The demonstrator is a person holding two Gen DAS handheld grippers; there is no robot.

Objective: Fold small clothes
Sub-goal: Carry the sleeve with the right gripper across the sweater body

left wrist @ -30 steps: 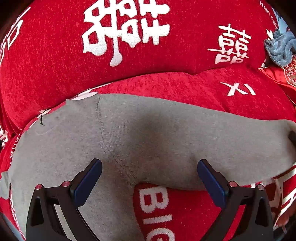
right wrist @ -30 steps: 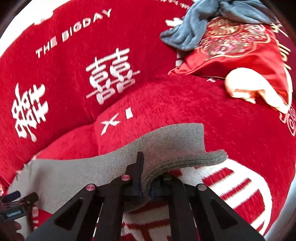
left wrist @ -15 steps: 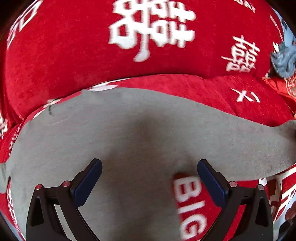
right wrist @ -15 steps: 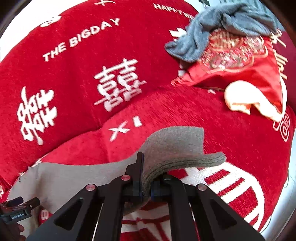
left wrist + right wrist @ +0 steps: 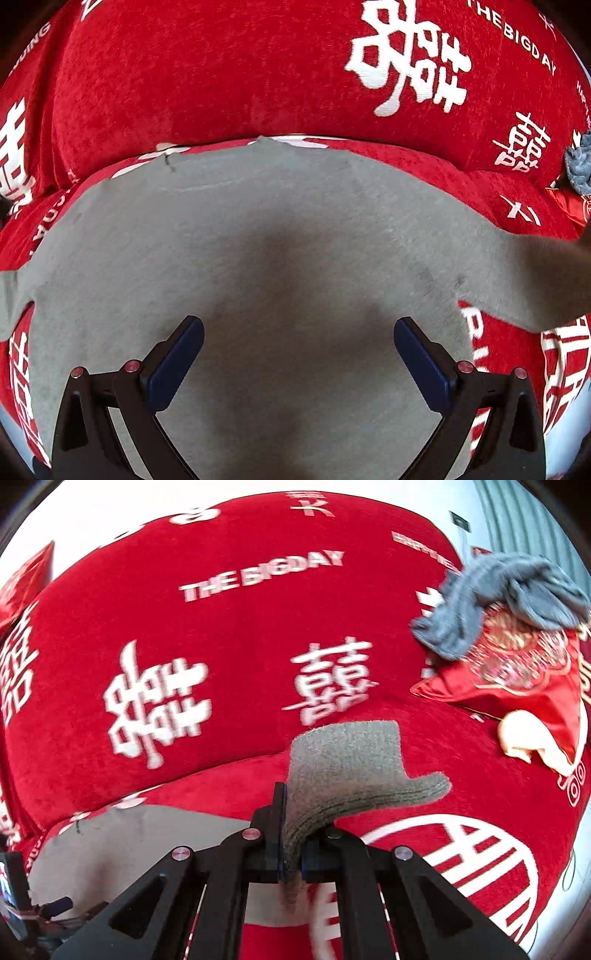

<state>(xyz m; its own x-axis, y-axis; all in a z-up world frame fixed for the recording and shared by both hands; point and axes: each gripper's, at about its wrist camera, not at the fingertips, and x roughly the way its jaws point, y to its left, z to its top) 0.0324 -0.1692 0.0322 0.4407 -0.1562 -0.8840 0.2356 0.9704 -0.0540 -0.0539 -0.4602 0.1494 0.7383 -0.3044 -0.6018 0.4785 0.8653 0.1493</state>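
Note:
A grey knit garment lies spread on a red sofa seat printed with white characters. My left gripper hovers over its middle, open, with nothing between its blue pads. In the right wrist view my right gripper is shut on the ribbed end of the grey garment and holds that end lifted off the seat, while the flat part lies below at the left. The lifted end shows at the right edge of the left wrist view.
The red sofa backrest rises just behind the garment. A red embroidered cushion lies at the right with a blue-grey cloth draped on it and a cream piece in front. The other gripper's body shows at the lower left.
The left gripper has slid left over the garment, so the printed seat patch shifted right. The right gripper has risen with the garment's end, lifting it clear of the seat.

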